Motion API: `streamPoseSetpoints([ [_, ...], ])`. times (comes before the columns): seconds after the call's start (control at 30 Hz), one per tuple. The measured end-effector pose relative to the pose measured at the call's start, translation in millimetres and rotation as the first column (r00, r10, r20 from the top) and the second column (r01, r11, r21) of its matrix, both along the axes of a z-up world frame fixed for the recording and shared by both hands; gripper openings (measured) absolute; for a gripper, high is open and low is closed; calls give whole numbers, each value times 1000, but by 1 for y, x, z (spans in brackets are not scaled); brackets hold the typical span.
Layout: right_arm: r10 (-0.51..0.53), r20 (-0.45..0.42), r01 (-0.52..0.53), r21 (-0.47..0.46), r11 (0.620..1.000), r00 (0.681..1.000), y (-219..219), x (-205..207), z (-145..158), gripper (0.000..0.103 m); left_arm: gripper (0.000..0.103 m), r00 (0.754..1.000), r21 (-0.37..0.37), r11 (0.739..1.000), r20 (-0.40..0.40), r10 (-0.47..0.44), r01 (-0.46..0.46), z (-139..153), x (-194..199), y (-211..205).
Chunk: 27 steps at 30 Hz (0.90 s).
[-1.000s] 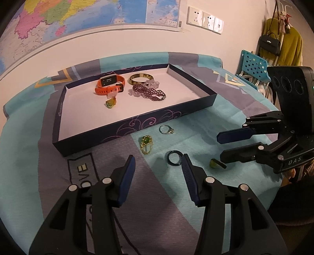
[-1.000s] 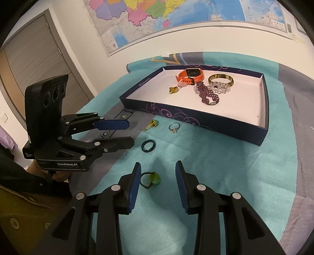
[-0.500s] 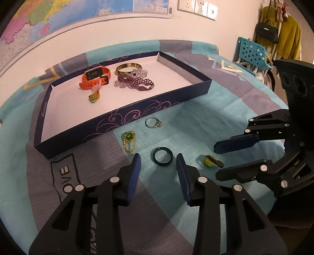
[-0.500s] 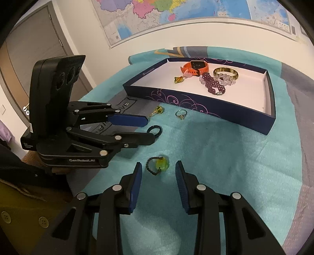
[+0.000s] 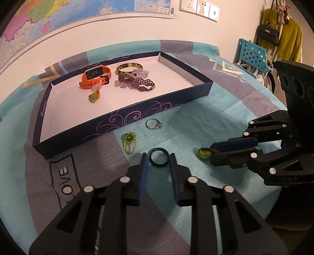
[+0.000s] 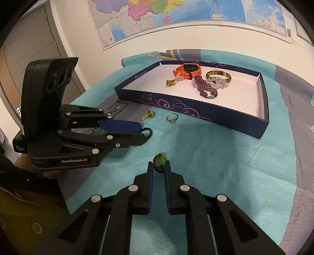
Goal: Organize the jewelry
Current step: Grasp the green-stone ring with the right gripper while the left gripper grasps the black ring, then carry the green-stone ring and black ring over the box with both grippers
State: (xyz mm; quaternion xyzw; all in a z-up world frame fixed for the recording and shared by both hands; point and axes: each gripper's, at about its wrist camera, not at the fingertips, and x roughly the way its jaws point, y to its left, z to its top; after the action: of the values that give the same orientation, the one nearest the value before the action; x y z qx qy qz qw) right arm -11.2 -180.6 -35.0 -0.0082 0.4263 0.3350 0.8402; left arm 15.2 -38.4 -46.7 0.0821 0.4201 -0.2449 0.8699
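Jewelry lies on a teal and grey cloth (image 5: 196,121) in front of a shallow dark blue box (image 5: 125,121) with a pale floor. A dark ring (image 5: 159,156) rests flat on the cloth between the fingertips of the left gripper (image 5: 158,157); its jaws are closing around the ring, with a sliver of gap showing on each side, so the pads do not appear to press it yet. The ring is a plain, glossy, dark hoop.

To its right, a green bead on a dark cord loop (image 6: 160,162) sits between the tips of the right gripper (image 6: 159,165). Those jaws are closing too and stand nearly together, flanking the bead closely; whether they press it is hard to tell. The bead is yellow-green and shiny.

Just beyond the dark ring, toward the box, lie a gold chain piece with a green stone (image 5: 129,141) on the left and a thin silver ring with a small stone (image 5: 154,124) to its right, near the box wall.

Inside the box, at its far end, sit an orange watch (image 5: 96,75), a small amber pendant (image 5: 94,97) nearer than it, a gold bangle (image 5: 128,67), and a purple beaded bracelet (image 5: 135,83) beside clear beads (image 5: 140,72).

A map (image 6: 176,15) hangs on the far wall.
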Motion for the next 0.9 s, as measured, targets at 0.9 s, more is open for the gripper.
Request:
streamPoseSetpoints([
  [0.9,-62,2,61,128,990,998,-15,20,15,3,21,999,-78,996,32,44,-41,20,-6,16],
])
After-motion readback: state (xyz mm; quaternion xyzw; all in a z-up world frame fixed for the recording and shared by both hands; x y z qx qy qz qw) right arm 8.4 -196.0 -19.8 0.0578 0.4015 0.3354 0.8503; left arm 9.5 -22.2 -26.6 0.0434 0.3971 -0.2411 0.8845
